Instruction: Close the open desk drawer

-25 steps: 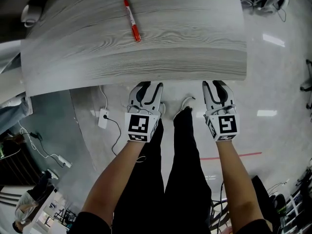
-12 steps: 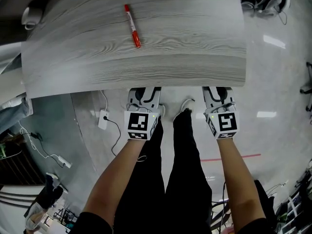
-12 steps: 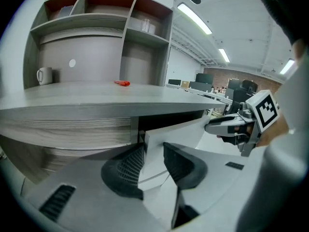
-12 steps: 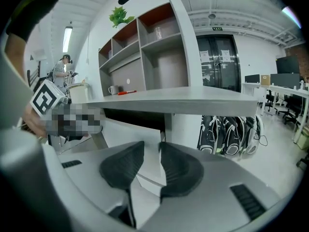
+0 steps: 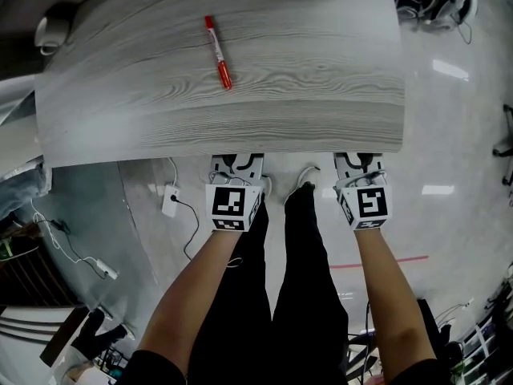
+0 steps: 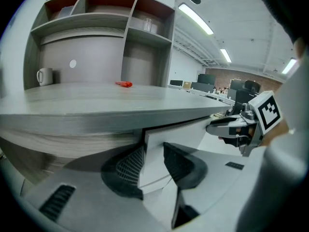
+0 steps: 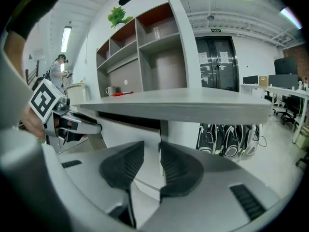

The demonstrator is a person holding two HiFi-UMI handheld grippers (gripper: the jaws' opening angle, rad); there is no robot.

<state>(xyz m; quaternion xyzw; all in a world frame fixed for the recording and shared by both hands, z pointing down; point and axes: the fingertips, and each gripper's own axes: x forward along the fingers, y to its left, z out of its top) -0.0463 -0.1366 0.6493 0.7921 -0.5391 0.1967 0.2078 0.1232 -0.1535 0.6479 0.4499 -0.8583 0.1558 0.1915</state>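
Under the desk (image 5: 280,70), left gripper (image 6: 153,150) and right gripper (image 7: 152,151), jaws apart, face the drawer (image 6: 186,129), contents unseen.

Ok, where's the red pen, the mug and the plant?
pen (image 5: 217,45): head view, middle of its body.
mug (image 6: 44,76): left gripper view, its white side.
plant (image 7: 118,17): right gripper view, its green leaves.
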